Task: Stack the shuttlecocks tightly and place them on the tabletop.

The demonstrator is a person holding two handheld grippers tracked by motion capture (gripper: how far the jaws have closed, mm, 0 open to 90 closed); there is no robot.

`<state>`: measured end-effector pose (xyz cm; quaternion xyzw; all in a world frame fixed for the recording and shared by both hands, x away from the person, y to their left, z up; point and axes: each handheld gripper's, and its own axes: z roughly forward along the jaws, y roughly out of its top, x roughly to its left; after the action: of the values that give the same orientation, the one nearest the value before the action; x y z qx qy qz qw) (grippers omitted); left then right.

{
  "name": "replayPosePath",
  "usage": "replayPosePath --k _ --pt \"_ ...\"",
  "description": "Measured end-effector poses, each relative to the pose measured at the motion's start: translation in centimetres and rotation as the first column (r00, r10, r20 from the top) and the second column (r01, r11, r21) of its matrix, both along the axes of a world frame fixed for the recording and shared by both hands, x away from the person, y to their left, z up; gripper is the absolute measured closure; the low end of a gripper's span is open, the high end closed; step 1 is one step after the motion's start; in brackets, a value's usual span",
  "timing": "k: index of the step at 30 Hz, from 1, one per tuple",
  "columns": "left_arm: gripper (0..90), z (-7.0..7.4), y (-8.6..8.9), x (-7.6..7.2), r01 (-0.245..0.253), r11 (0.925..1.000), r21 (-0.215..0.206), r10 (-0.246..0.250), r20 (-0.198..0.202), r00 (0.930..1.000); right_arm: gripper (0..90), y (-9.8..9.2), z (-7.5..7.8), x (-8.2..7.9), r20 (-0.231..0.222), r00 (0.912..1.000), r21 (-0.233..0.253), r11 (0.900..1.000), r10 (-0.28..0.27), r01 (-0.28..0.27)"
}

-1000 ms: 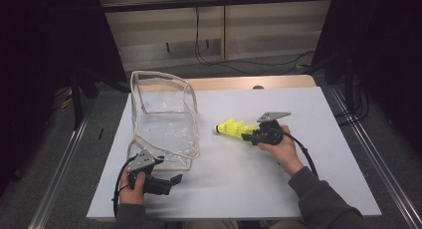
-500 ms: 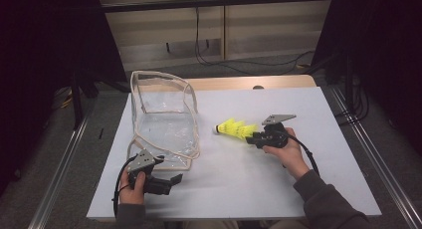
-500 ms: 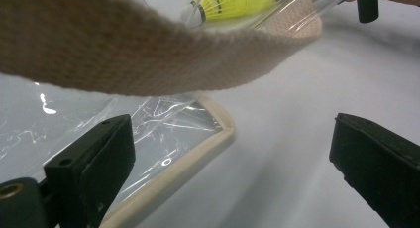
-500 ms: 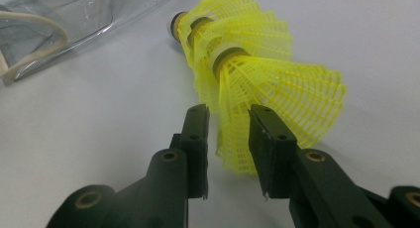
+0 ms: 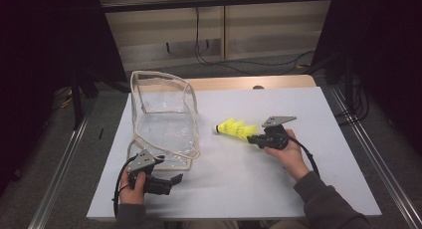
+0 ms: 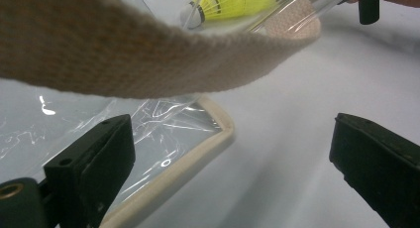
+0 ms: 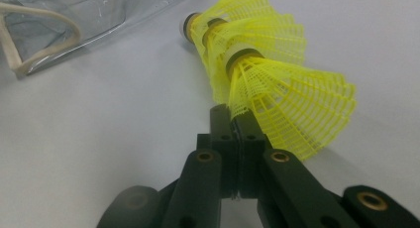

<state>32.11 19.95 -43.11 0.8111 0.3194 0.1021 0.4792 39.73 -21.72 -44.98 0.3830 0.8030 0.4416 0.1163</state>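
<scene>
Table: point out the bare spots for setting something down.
Bare: the table's far right corner beyond the right gripper, and the near middle between both hands. Crowded: the left side, where the clear bag stands by the left gripper; shuttlecocks occupy the centre.

Looked forward and down from above the person's side, taking in the whole white table (image 5: 259, 189) at a distance, forearms entering from below. Rode low on the left gripper (image 6: 233, 168), aimed between its jaws across the tabletop, very near the clear bag (image 6: 163, 143) and its woven strap (image 6: 124, 54). Rode on the right gripper (image 7: 237, 134), aimed along its jaws, close behind the yellow shuttlecocks (image 7: 267, 74), tilted down at the table. Shared across all three: shuttlecocks (image 5: 236, 128) (image 6: 233, 0), bag (image 5: 164, 124) (image 7: 74, 10) and white tabletop.
</scene>
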Motion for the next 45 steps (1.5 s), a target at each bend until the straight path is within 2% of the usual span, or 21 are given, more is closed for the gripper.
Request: replayPosePath --k 13,27,37,45 --pt "3.8 0.0 0.0 0.0 -0.004 1.0 -0.003 0.004 0.001 1.0 89.8 0.4 0.2 0.1 0.036 0.9993 0.027 1.0 -0.001 0.0" --pt "3.8 -0.1 0.0 0.1 -0.002 1.0 -0.005 0.002 -0.002 1.0 89.7 1.2 0.3 0.4 0.055 0.9985 0.044 0.999 0.006 -0.009" --pt "3.8 0.0 0.0 0.0 -0.003 1.0 -0.009 0.003 0.0 1.0 88.4 1.8 -0.1 0.3 0.033 0.9991 0.032 0.999 0.026 -0.027" --pt "3.8 0.0 0.0 0.0 -0.005 0.9999 -0.009 0.005 0.001 1.0 83.7 2.0 -0.3 0.1 0.017 0.9995 0.025 0.999 0.027 -0.028"
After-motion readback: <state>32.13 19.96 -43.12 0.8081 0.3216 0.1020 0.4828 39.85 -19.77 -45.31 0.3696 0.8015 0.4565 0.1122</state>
